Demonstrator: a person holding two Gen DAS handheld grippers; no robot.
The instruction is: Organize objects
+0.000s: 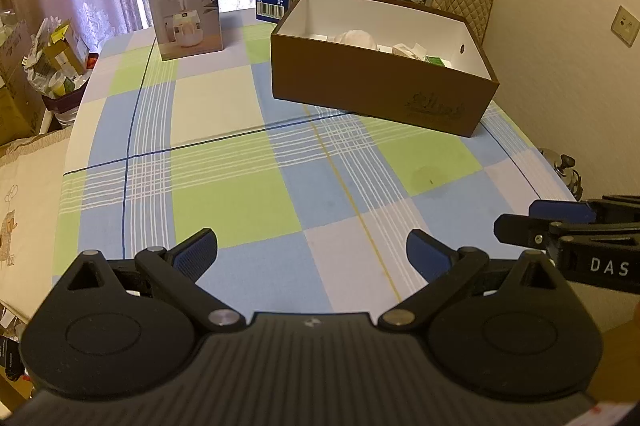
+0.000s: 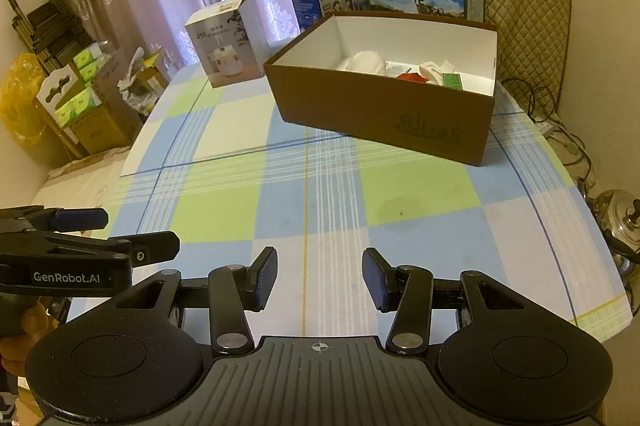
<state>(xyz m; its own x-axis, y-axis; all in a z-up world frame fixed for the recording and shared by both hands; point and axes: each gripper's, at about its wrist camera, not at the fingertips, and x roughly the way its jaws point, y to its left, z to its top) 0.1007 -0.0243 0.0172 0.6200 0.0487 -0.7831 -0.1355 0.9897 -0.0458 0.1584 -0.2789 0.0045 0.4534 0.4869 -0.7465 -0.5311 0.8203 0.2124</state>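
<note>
Left wrist: both tools [image 1: 312,254] [image 2: 320,278] agape, empty; brown box [image 1: 376,89], humidifier carton [image 1: 186,9] beyond.

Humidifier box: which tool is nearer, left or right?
Left, by a small margin. The humidifier box stands at the table's far left; the left tool hangs open over the near edge, the right tool, also open, beside it further right.

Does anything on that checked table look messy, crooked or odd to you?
Mostly tidy. The brown box sits skewed to the tablecloth grid, with white and coloured items jumbled inside. A faint darker patch marks one green square, perhaps a stain. Both tongs, left and right, hang open and empty.
</note>
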